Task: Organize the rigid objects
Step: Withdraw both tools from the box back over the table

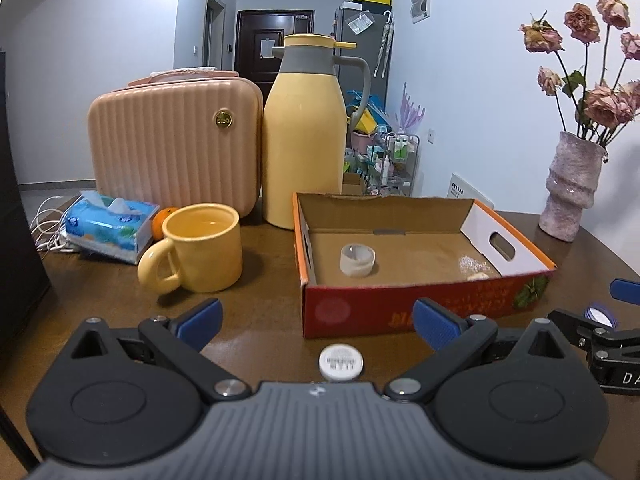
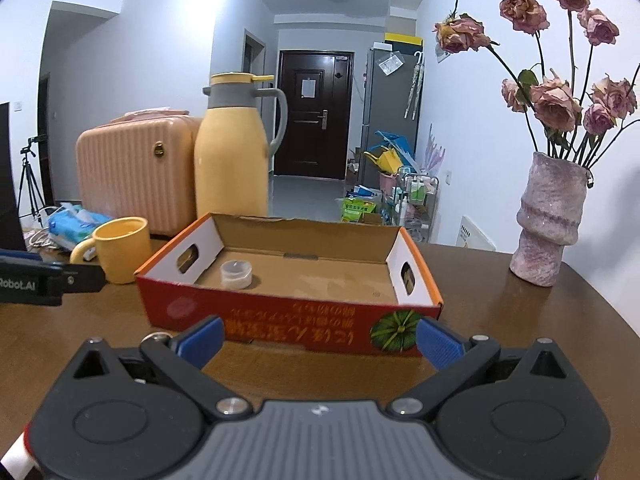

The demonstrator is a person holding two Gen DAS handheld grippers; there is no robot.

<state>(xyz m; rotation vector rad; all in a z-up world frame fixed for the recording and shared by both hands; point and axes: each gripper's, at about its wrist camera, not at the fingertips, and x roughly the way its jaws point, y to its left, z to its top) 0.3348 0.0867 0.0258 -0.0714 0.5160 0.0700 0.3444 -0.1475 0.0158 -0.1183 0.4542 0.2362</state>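
A dark wooden table (image 1: 264,312) fills the foreground. At its far side stand a pink ribbed case (image 1: 172,152) and, just beside it, a tall yellow thermos jug (image 1: 304,140). To the right a textured pink vase (image 2: 548,220) holds dried roses (image 2: 556,104).

In the middle sits a shallow cardboard box (image 2: 288,320), red-fronted and open on top. A yellow mug (image 1: 204,248) stands left of it, with a blue tissue pack (image 1: 108,224) and an orange (image 1: 162,222) behind.

Inside the box, toward its left end, a small translucent cup (image 1: 357,260) stands upright; near the right end lies something pale that I cannot make out.

The left gripper (image 1: 316,322) hovers before the box, its jaws spread wide and empty. A small white round cap (image 1: 341,362) lies on the table between its fingers, close to the gripper body. The right gripper (image 2: 320,338) is likewise spread wide, holding nothing, facing the box front.
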